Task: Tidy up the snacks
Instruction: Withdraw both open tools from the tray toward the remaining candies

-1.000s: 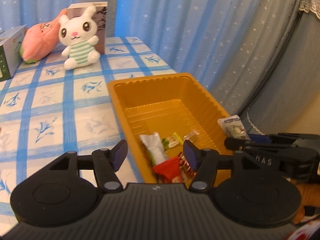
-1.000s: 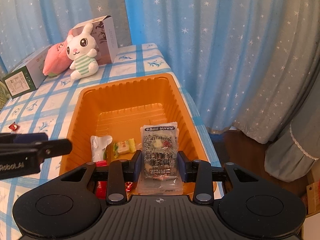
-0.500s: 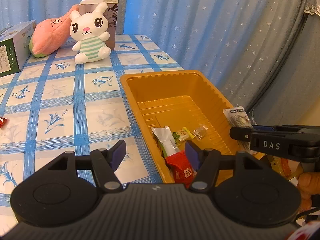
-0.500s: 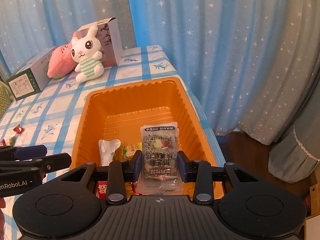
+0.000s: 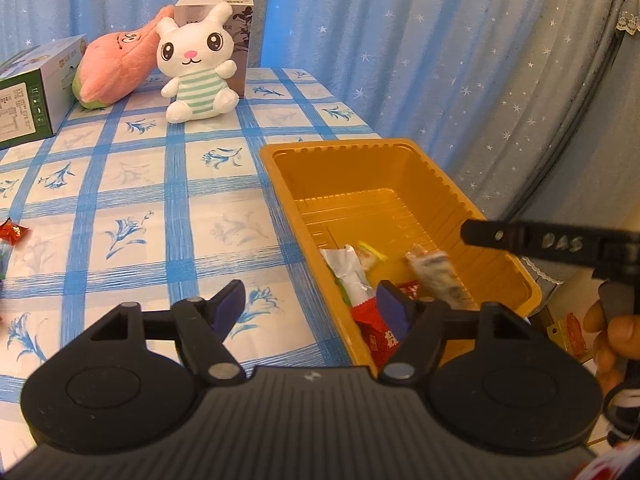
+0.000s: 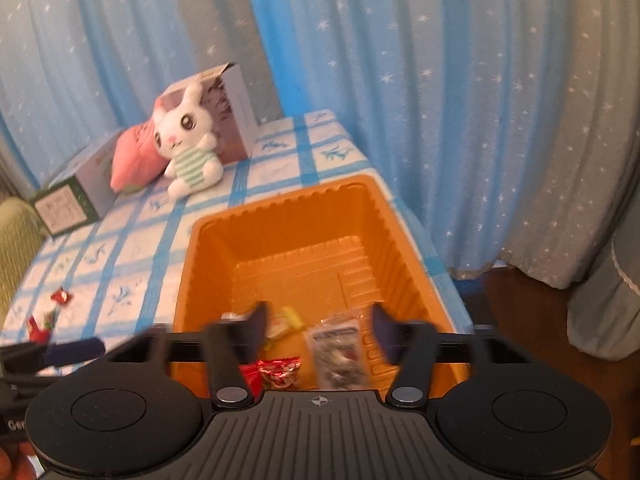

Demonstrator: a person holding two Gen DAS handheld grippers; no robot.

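Hanging spread wide with nothing between its fingers, the right gripper [image 6: 318, 330] sits above the near end of the orange plastic tray [image 6: 404, 240]. Directly under the gap lies a clear seed-mix packet [image 6: 340, 354] on the tray floor, blurred in both views. Beside it on the tray floor are a red snack wrapper [image 6: 278, 372], a yellow-green candy [image 6: 286, 320] and a white sachet [image 5: 348, 272].

The left gripper [image 5: 310, 308] is likewise fully parted and holds nothing; it hovers over the tray's near left rim, one finger above the blue-checked tablecloth [image 5: 120, 200], the other above the red wrapper inside the tray.

Out on the cloth to the left, well apart from the tray, lie loose red-wrapped candies [image 6: 60, 296], with another red-and-green wrapper [image 6: 40, 322] nearer the table edge.

At the far end of the table a white plush rabbit [image 5: 198, 64] in a green-striped shirt leans against a grey-and-white carton [image 5: 240, 32], a pink plush [image 5: 116, 68] touching its side, and a green-and-white box [image 5: 28, 96] just beyond that. Star-printed blue curtains [image 5: 400, 40] hang behind.
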